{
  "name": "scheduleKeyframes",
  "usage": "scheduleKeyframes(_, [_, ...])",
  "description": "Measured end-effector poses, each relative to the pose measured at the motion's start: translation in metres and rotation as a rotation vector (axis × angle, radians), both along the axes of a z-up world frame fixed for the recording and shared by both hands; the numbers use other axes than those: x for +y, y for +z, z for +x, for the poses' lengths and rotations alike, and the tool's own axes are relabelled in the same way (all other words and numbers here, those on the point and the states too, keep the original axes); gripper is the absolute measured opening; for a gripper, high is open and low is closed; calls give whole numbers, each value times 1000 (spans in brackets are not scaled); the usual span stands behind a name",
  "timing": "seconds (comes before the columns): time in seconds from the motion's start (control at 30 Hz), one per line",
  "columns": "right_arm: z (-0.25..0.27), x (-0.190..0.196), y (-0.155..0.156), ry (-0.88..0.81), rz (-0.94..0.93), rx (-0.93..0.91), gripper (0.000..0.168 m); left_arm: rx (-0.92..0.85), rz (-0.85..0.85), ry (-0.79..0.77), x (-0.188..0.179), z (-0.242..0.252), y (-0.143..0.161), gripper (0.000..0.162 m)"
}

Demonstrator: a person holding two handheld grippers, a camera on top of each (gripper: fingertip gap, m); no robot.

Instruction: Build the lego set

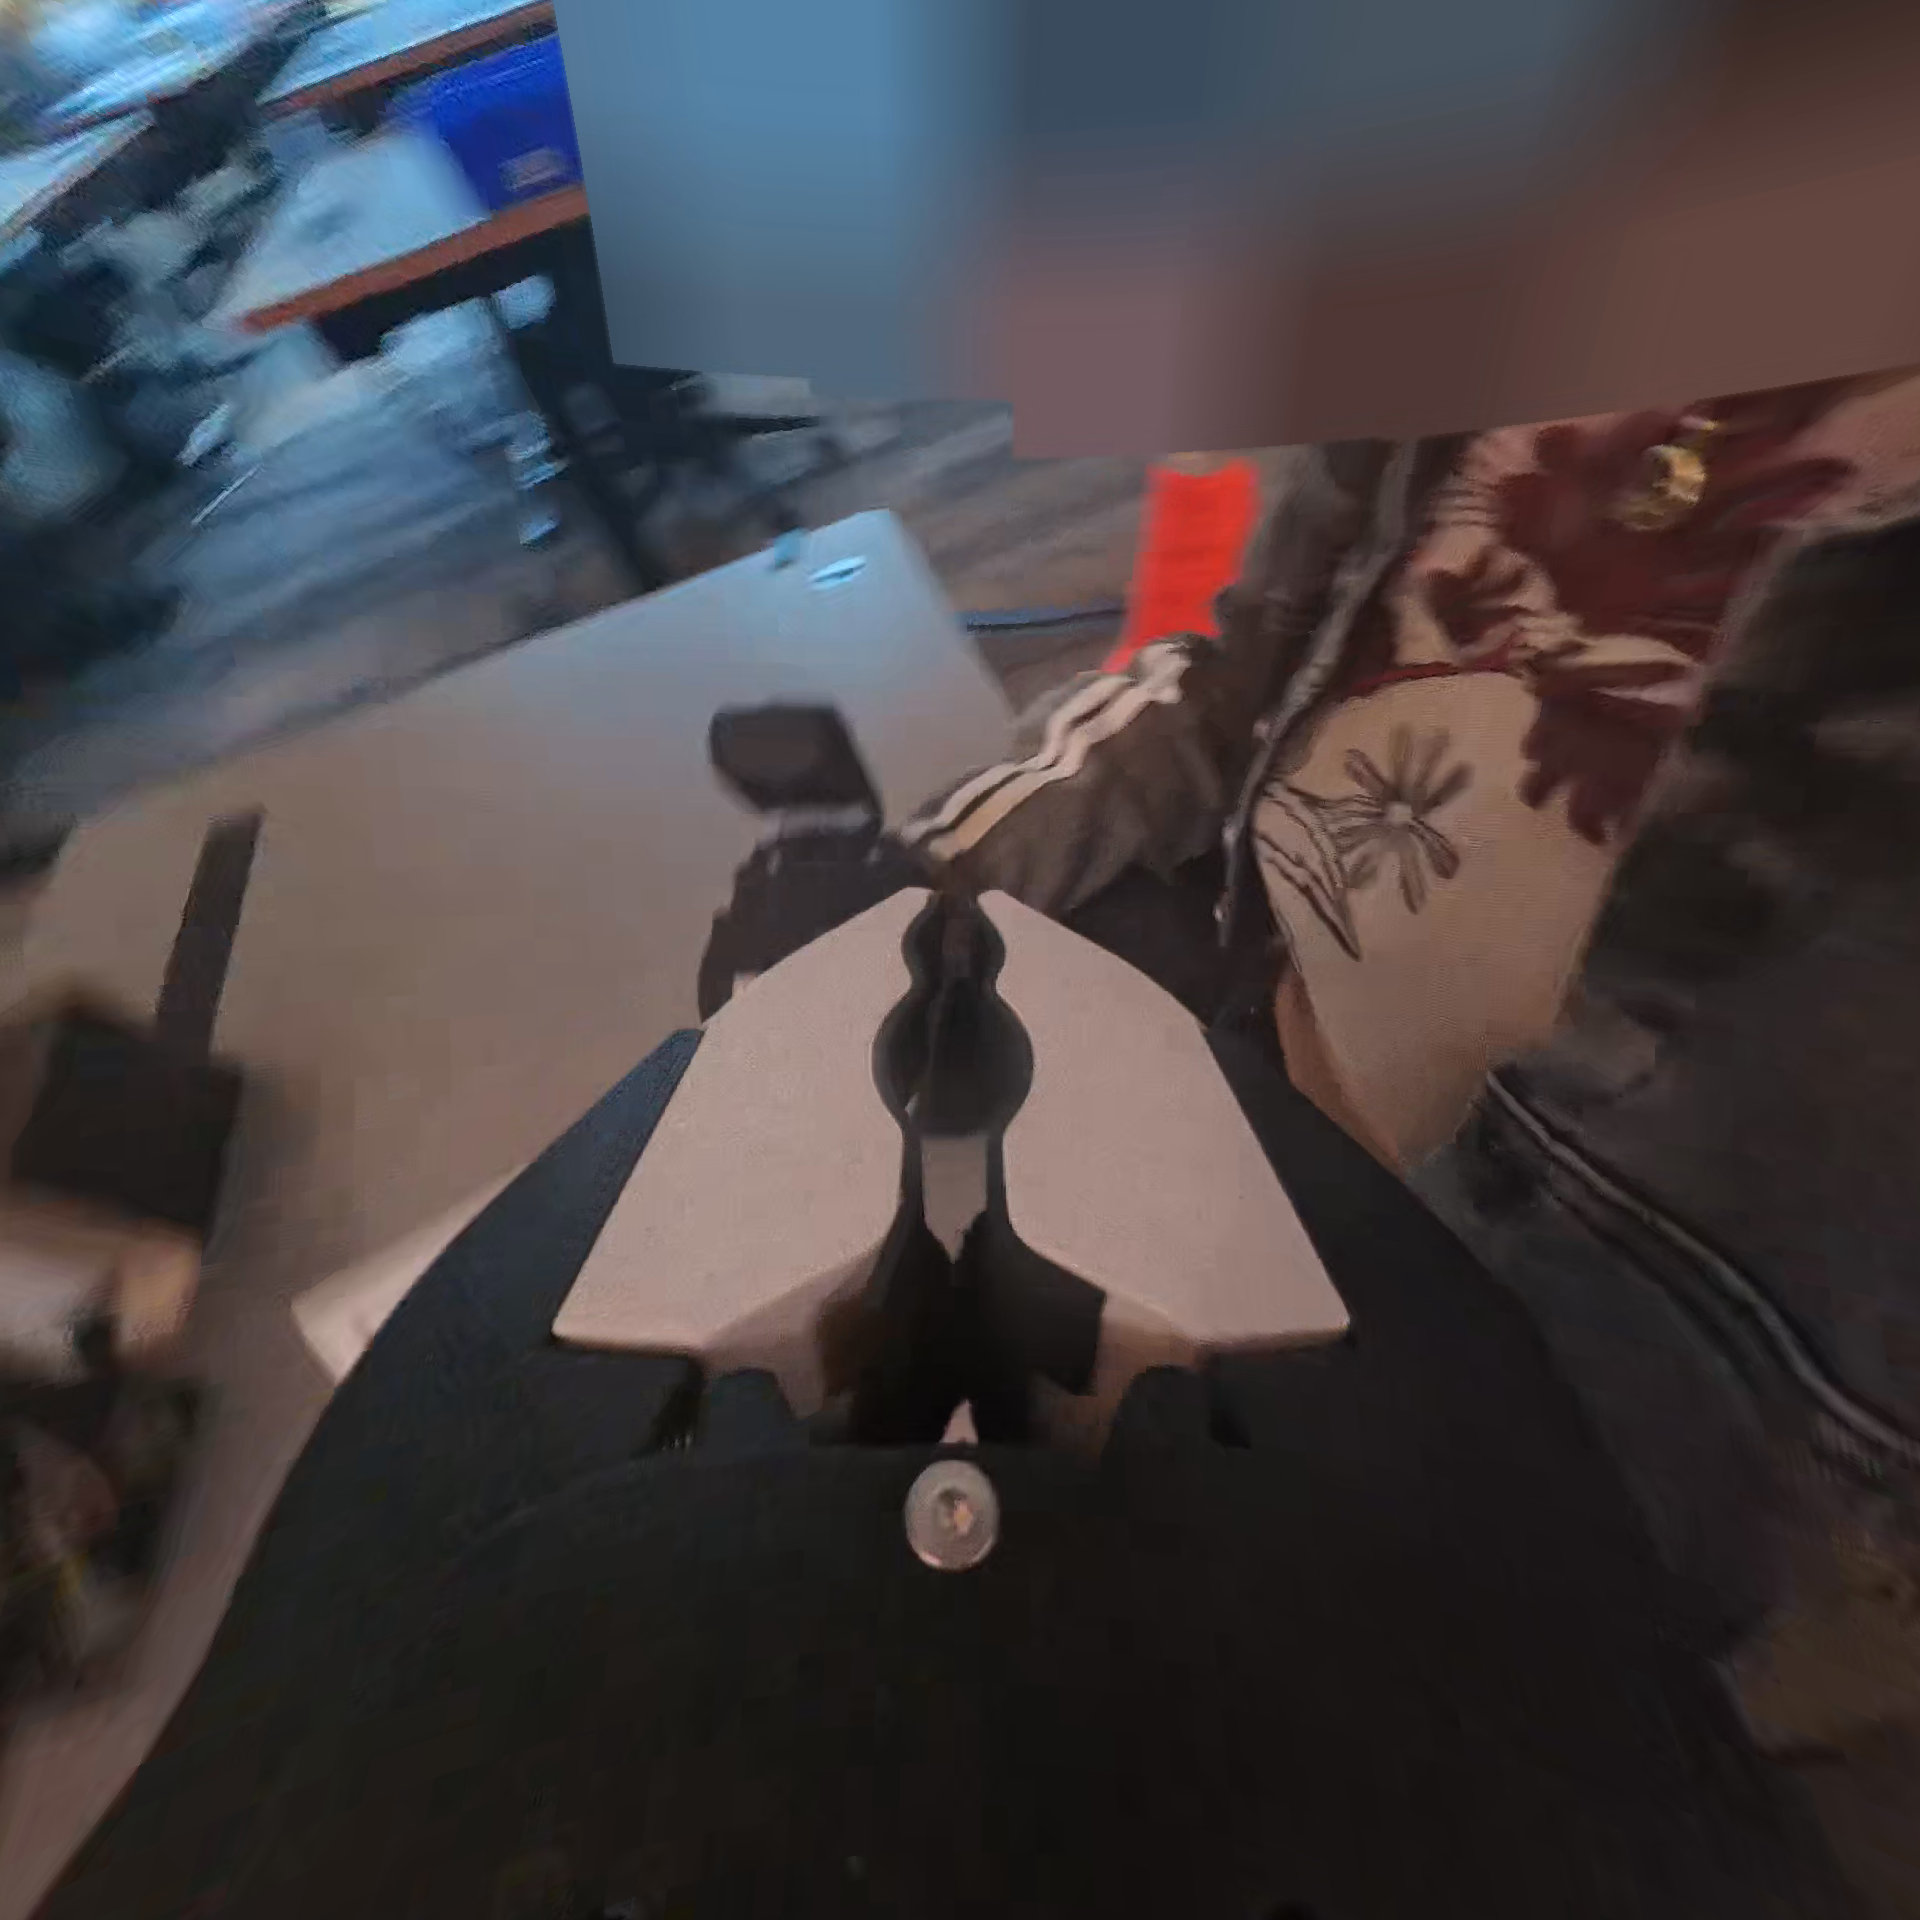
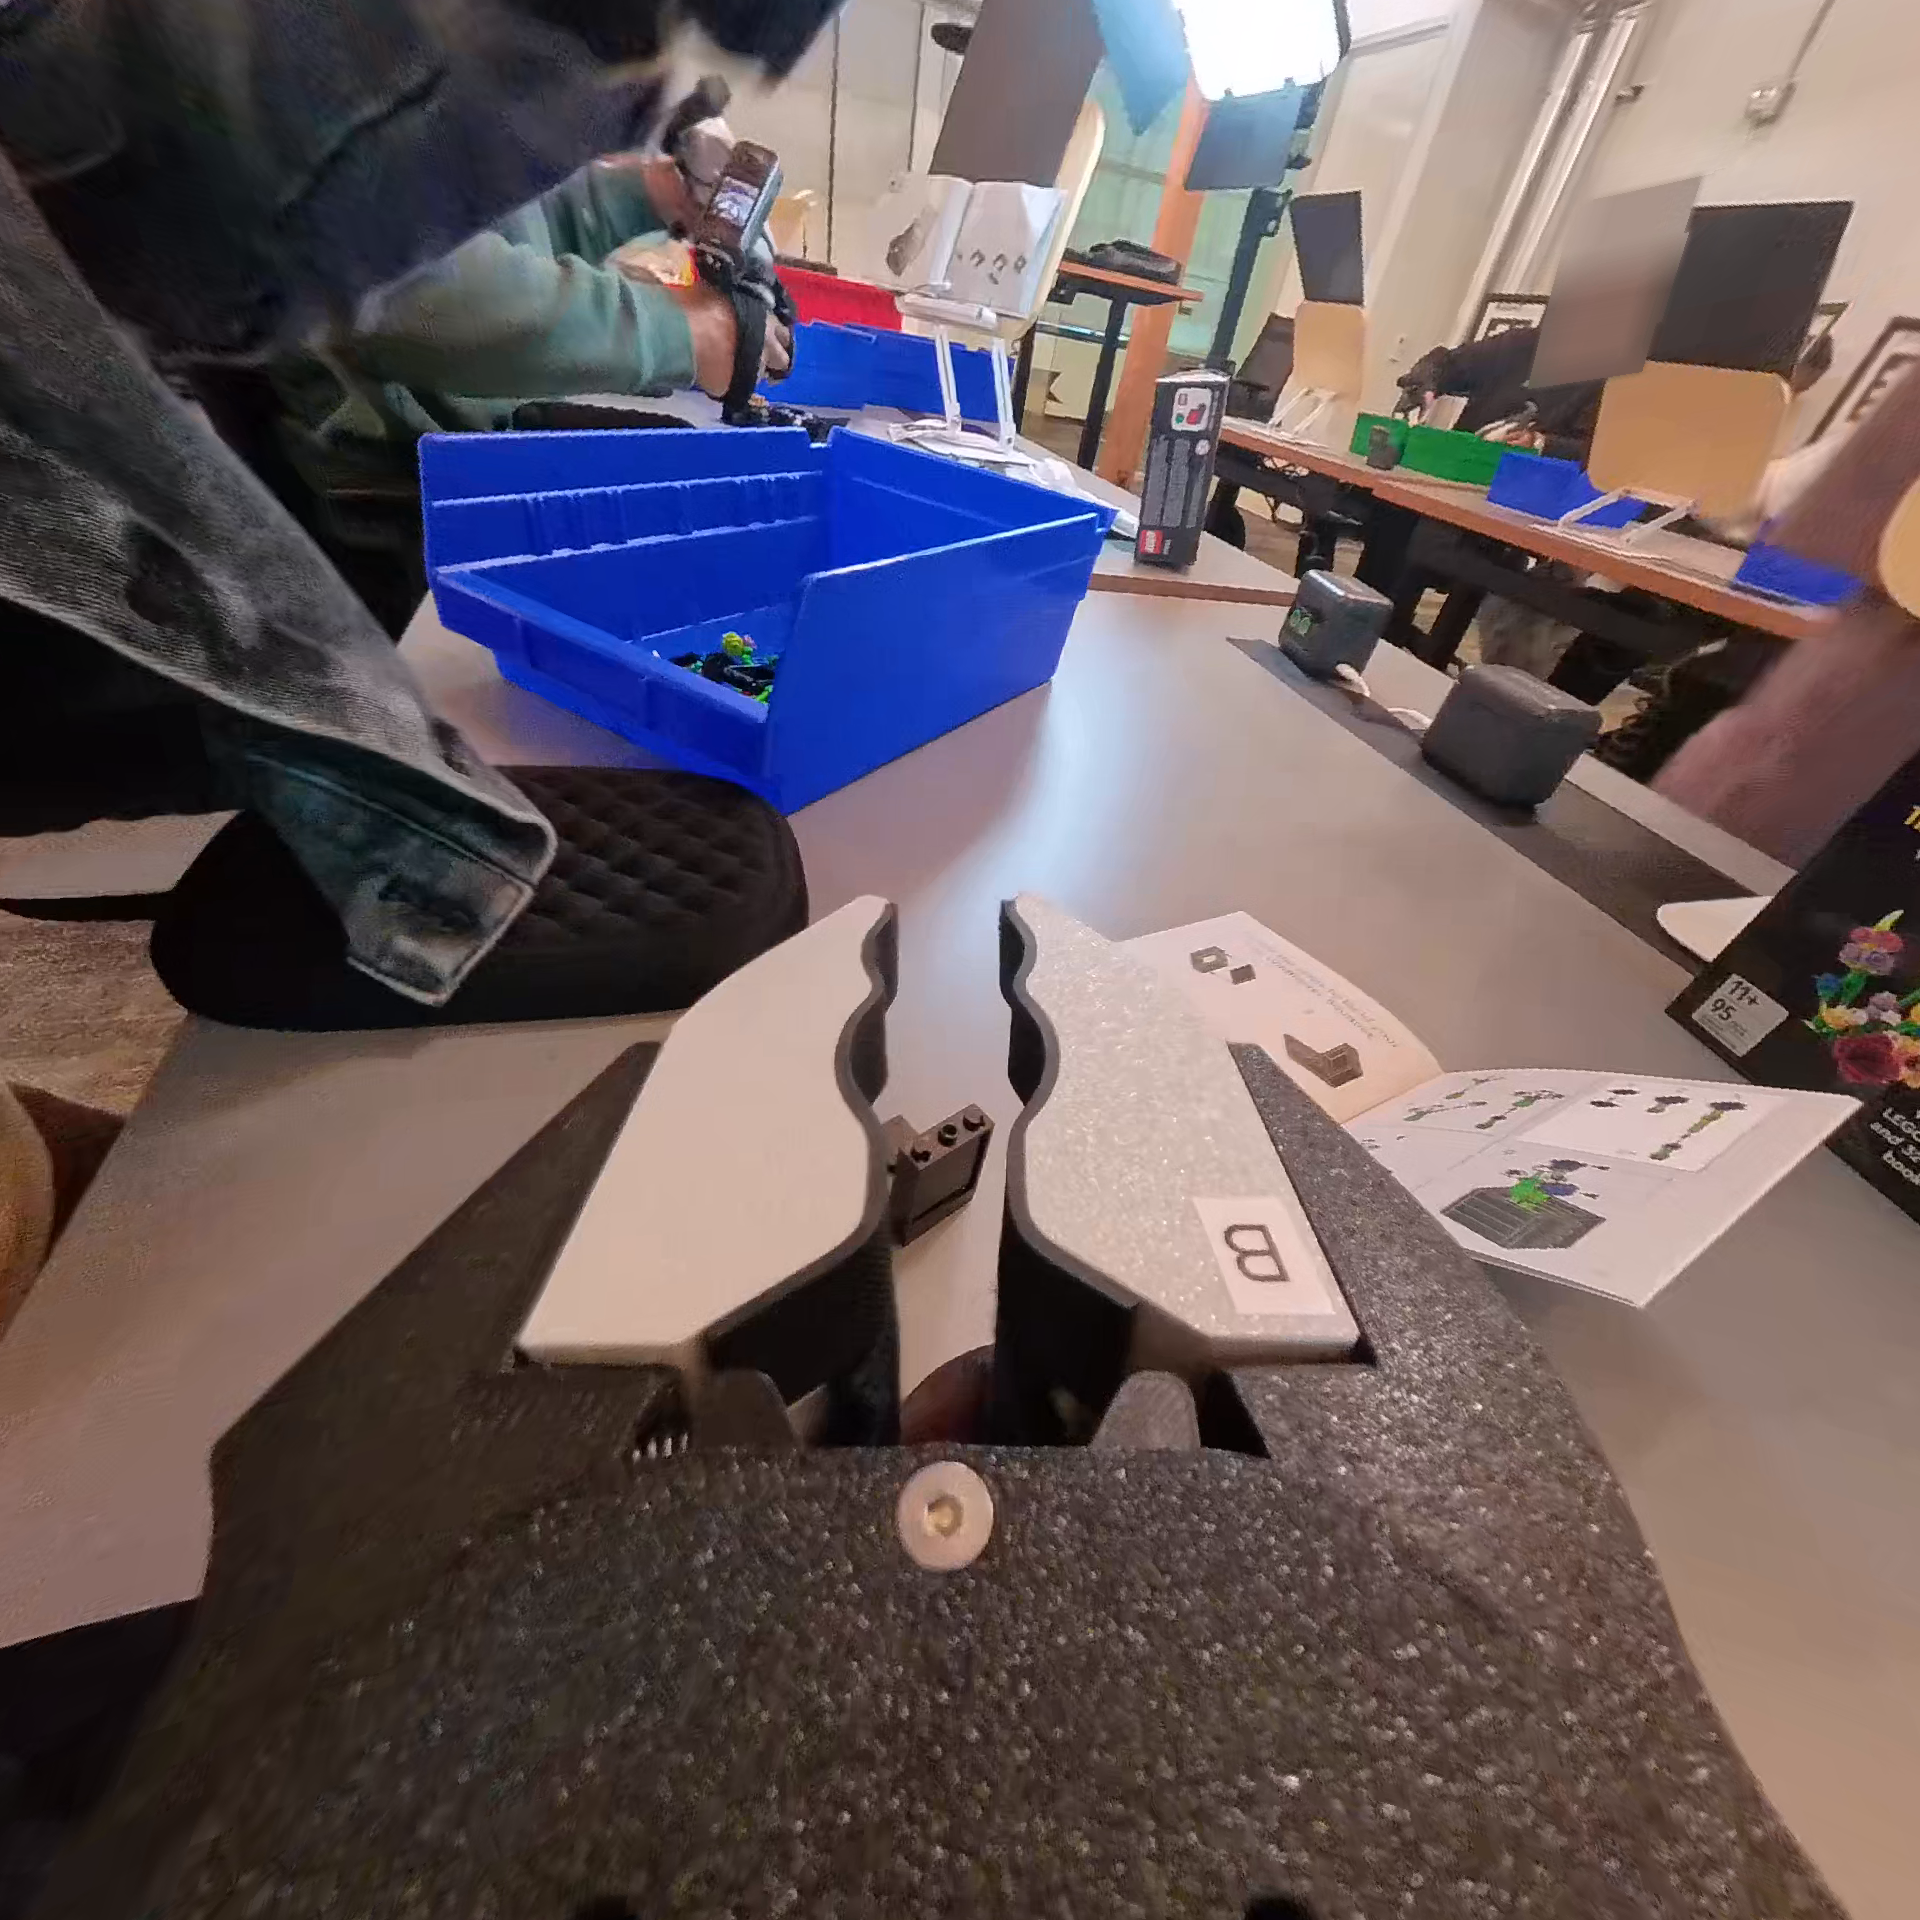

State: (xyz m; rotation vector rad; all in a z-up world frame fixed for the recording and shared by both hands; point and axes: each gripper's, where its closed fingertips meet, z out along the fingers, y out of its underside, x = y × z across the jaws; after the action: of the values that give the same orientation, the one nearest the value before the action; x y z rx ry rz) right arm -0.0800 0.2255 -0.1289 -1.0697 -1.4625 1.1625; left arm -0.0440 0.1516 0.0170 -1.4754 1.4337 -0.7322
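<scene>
In the right wrist view my right gripper (image 2: 948,914) is open just above the grey table (image 2: 1195,790). A small black lego piece (image 2: 935,1169) stands upright between its fingers, close to the left one, with a small gap on the right. A blue bin (image 2: 914,644) holding several small black and green lego pieces (image 2: 727,665) sits ahead. The left wrist view is blurred. My left gripper (image 1: 951,909) has its jaws together over the table edge, and I cannot tell if anything is between them. The right gripper also shows there as a black shape (image 1: 795,800).
An open instruction booklet (image 2: 1558,1153) and a black lego box (image 2: 1829,1029) lie to the right. A black quilted pad (image 2: 644,883) and a denim sleeve (image 2: 364,790) are on the left. Two grey cubes (image 2: 1507,748) sit at the far right. A person's striped sleeve (image 1: 1070,748) is beyond the left gripper. There is about 15 centimeters between the tips of the two grippers.
</scene>
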Motion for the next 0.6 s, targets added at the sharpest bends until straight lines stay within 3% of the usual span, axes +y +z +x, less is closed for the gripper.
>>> scheduleKeyframes(0.1, [2, -3, 1, 39, -27, -19, 40, -96, -175, 394, -2, -44, -51, 17])
scheduleKeyframes(0.23, [12, -11, -22, 225, -47, -265, 55, -84, -148, 720, -2, -83, -115, 59])
scheduleKeyframes(0.3, [14, -1, -44, 263, -2, -436, 59, -88, -139, 786, 4, -86, -132, 79])
scheduleKeyframes(0.4, [5, 9, -61, 327, -4, -518, 55, -82, -165, 838, 16, -84, -155, 91])
scheduleKeyframes(0.6, [-8, 3, -91, 400, 72, -580, 55, -129, -213, 776, 29, -67, -173, 93])
